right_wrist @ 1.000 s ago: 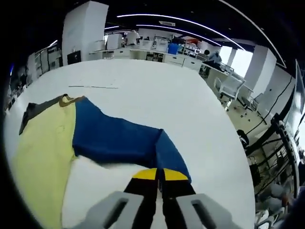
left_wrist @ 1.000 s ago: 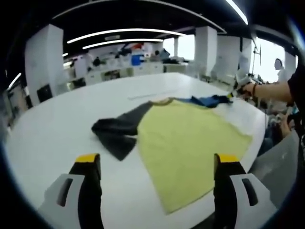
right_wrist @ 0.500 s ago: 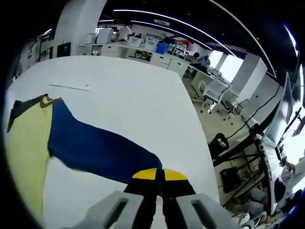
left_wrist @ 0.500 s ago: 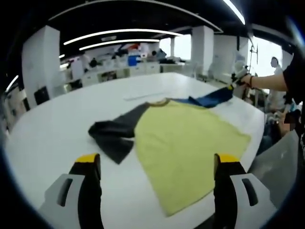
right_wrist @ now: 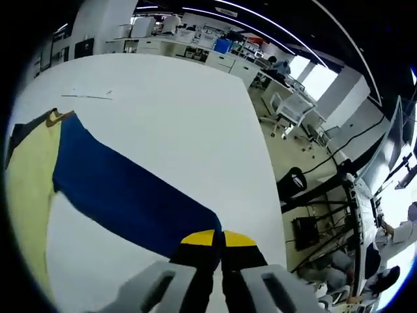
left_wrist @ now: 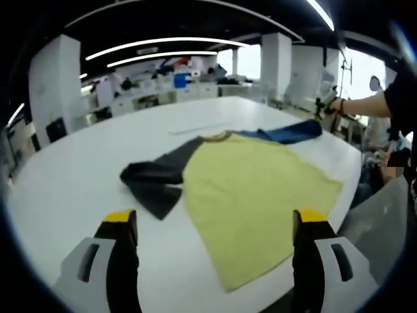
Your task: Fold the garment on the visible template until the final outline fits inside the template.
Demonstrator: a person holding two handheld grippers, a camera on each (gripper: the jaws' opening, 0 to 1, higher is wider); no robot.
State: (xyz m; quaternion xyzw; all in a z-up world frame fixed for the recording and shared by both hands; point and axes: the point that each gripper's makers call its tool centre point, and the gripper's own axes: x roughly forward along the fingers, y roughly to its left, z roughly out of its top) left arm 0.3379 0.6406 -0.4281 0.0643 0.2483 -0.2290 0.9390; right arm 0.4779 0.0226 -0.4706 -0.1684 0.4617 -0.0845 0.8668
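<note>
Left gripper (left_wrist: pixel 215 225) gapes above a yellow shirt (left_wrist: pixel 251 186) with dark and blue sleeves on the white table (left_wrist: pixel 71 176)

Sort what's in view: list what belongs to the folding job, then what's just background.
Job:
- garment, yellow body
- its blue sleeve, pinched by the right gripper
- its dark sleeve
- left gripper, open
- white table

Background:
- office chairs
- desks

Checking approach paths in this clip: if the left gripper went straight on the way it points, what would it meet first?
Probably bare white table just ahead, then the yellow body of the shirt, whose near hem lies between the open jaws of the left gripper; depth is hard to judge.
</note>
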